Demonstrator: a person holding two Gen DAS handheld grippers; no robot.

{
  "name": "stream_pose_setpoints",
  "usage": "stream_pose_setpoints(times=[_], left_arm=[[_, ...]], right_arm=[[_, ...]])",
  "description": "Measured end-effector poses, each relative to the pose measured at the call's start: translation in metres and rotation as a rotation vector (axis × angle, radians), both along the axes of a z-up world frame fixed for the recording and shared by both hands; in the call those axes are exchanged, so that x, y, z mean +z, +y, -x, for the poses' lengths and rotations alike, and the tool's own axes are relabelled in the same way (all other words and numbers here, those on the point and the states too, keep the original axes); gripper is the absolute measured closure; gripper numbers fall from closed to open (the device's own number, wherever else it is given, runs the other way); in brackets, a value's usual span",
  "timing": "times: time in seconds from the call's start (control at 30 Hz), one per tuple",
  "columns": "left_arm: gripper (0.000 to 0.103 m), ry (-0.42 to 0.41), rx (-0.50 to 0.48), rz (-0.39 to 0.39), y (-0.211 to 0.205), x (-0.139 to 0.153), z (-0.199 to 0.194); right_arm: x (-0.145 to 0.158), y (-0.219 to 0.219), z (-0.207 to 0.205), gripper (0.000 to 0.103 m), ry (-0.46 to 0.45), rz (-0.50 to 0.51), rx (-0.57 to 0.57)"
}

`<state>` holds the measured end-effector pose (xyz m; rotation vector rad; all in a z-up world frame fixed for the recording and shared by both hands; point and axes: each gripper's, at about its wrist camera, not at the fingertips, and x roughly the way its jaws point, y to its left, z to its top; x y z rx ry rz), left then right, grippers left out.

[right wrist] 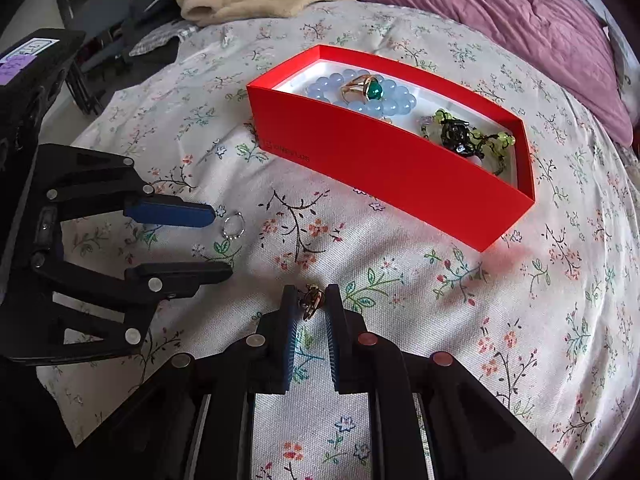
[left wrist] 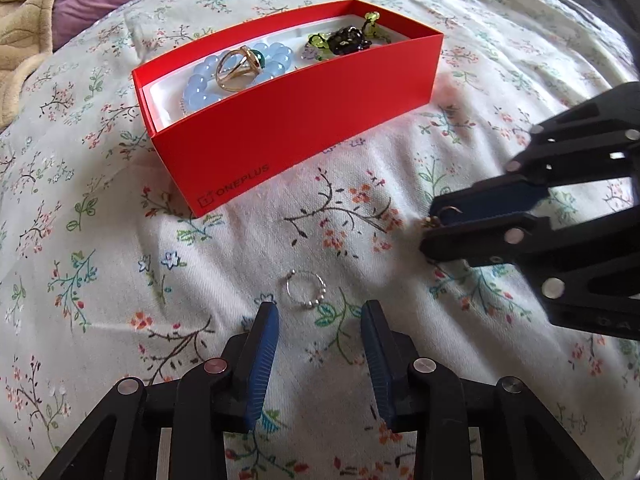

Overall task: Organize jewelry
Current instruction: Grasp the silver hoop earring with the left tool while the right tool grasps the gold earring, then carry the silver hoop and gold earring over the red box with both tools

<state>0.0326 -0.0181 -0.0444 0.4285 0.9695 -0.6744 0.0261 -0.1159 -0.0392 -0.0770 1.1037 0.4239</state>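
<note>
Your right gripper (right wrist: 310, 300) is closed on a small gold-coloured piece of jewelry (right wrist: 311, 300), pinched between the two pads just at the floral bedsheet (right wrist: 440, 340); what kind of piece it is, I cannot tell. Your left gripper (left wrist: 319, 312) stands open, its blue-padded fingers (left wrist: 262, 356) apart and holding nothing. A thin silver beaded ring (left wrist: 306, 289) lies flat on the sheet just in front of its fingertips, touching neither one.

Farther away sits the red OnePlus box (left wrist: 304, 120), open on top, with a white lining. In one end lies a pale blue bead bracelet (right wrist: 394, 102), and a gold ring with a green stone (right wrist: 366, 88) rests on it. In the other end lies a green and black beaded piece (right wrist: 466, 136).
</note>
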Motion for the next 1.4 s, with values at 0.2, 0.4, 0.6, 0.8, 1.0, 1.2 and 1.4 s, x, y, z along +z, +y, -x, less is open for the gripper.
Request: stream_pose_setpoints(times=[0.2, 0.4, 0.6, 0.8, 1.0, 1.2, 1.4], left_arm=[[0.071, 0.007, 0.008, 0.002, -0.005, -0.003, -0.006], [0.084, -0.006, 0.006, -0.005, -0.008, -0.004, -0.004], [0.088, -0.012, 0.009, -0.009, -0.009, -0.003, -0.003], [0.1, -0.002, 0.021, 0.0, -0.007, 0.0, -0.003], [0.098, 0.01, 0.019, -0.001, -0.007, 0.001, -0.001], [0.081, 0.013, 0.043, 0.01, -0.012, -0.001, -0.003], [0.074, 0.012, 0.057, 0.01, -0.014, -0.003, -0.008]], right_arm=[[0.002, -0.007, 0.005, 0.088, 0.004, -0.002, -0.002], [0.006, -0.016, 0.006, 0.088, 0.0, -0.004, -0.015], [0.011, -0.022, 0.005, 0.088, -0.008, -0.011, -0.024], [0.016, -0.027, 0.004, 0.088, -0.016, -0.023, -0.034], [0.019, -0.03, 0.004, 0.088, -0.02, -0.032, -0.049], [0.017, -0.03, 0.004, 0.088, -0.007, -0.03, -0.052], [0.016, -0.03, 0.003, 0.088, -0.001, -0.03, -0.052]])
